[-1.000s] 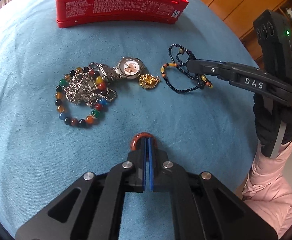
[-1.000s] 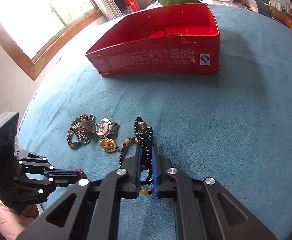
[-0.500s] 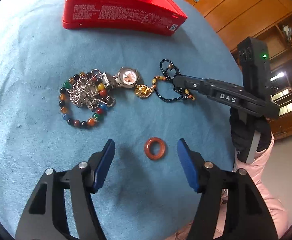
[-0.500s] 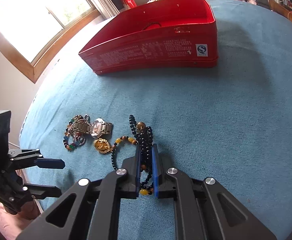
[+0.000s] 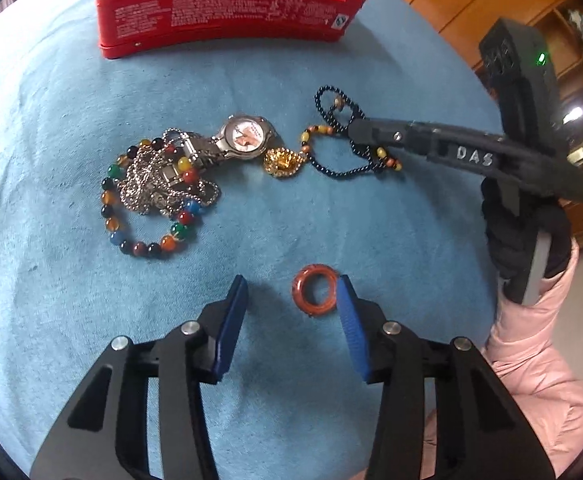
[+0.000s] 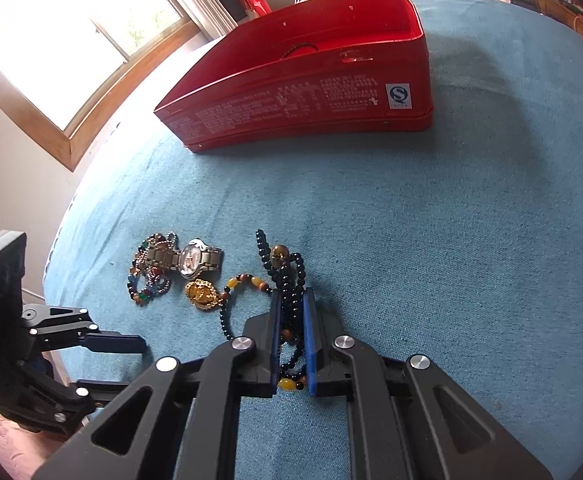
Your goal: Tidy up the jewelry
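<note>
Ring regrasp between parted jaws; bead string clamped

The left gripper (image 5: pixel 293 300), its jaws just closing, is best centred on the red ring (image 5: pixel 314 295) low in frame; the right gripper (image 6: pixel 291 322) pinches the black bead necklace (image 6: pixel 287 280).

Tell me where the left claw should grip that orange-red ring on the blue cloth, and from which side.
The orange-red ring lies flat, so come straight down from above and pinch across its outer rim. The left claw is open, having just been closing; its right pad sits at the rim, the left stands well off. Centre it first, or the ring may slide.
</note>
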